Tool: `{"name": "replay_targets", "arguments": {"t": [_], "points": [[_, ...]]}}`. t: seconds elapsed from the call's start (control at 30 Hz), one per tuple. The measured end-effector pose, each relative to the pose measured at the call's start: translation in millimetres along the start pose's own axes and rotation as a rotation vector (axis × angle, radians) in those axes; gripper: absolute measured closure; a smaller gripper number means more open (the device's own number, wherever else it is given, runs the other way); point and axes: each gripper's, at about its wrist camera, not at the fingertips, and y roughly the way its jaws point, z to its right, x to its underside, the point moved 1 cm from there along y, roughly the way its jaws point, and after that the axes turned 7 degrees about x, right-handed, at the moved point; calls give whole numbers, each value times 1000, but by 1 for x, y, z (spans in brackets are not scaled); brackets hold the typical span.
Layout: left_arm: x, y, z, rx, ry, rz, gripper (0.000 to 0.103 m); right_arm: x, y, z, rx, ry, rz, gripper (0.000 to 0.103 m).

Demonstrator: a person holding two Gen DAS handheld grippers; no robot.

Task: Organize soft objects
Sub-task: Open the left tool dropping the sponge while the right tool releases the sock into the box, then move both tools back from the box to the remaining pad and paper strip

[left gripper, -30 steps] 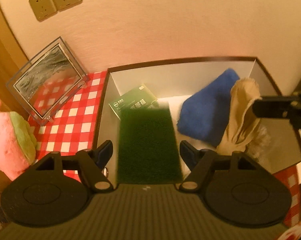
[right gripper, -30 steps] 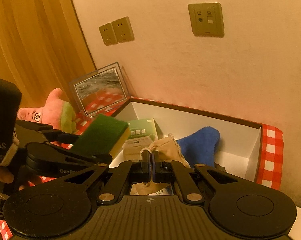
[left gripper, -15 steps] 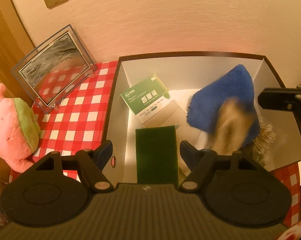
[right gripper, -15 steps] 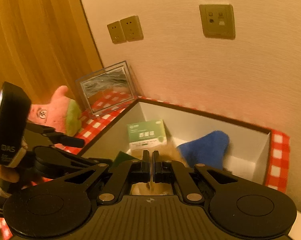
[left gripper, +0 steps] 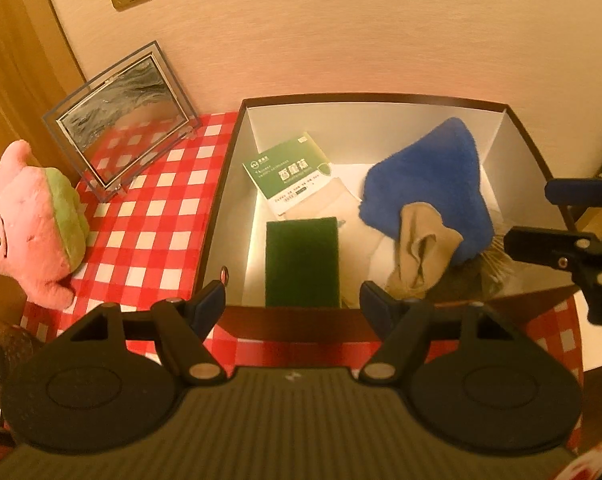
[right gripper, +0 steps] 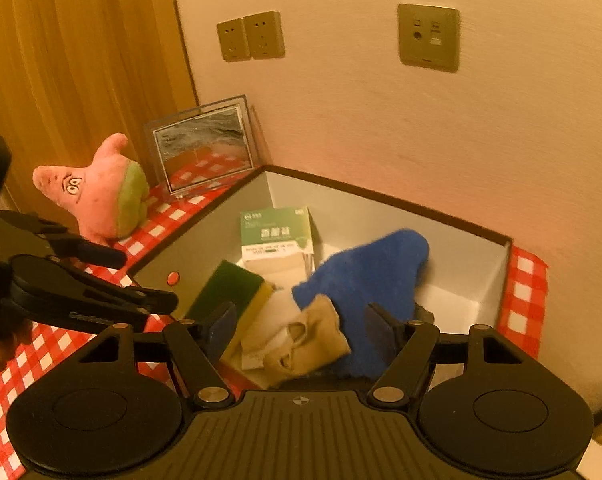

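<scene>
We count one box, one sponge, one blue cloth, one beige pouch, one green packet, one pink plush, one frame.

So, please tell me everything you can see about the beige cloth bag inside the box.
The beige cloth bag is a small pouch of plain, soft-looking fabric. It is crumpled, with loose folds and an open mouth. It lies slumped in the box, near the front wall, and nothing grips it. It leans on the lower edge of the blue fluffy cloth and rests partly on a white layer below. The green sponge lies apart from it on the left. Whether it has a drawstring I cannot tell.
</scene>
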Motion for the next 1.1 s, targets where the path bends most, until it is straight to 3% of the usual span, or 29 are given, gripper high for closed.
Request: {"name": "replay_targets", "arguments": {"t": [1.1], "points": [[112, -106, 49, -48, -139, 34, 30, 78, -99, -11, -62, 97, -36, 33]]}}
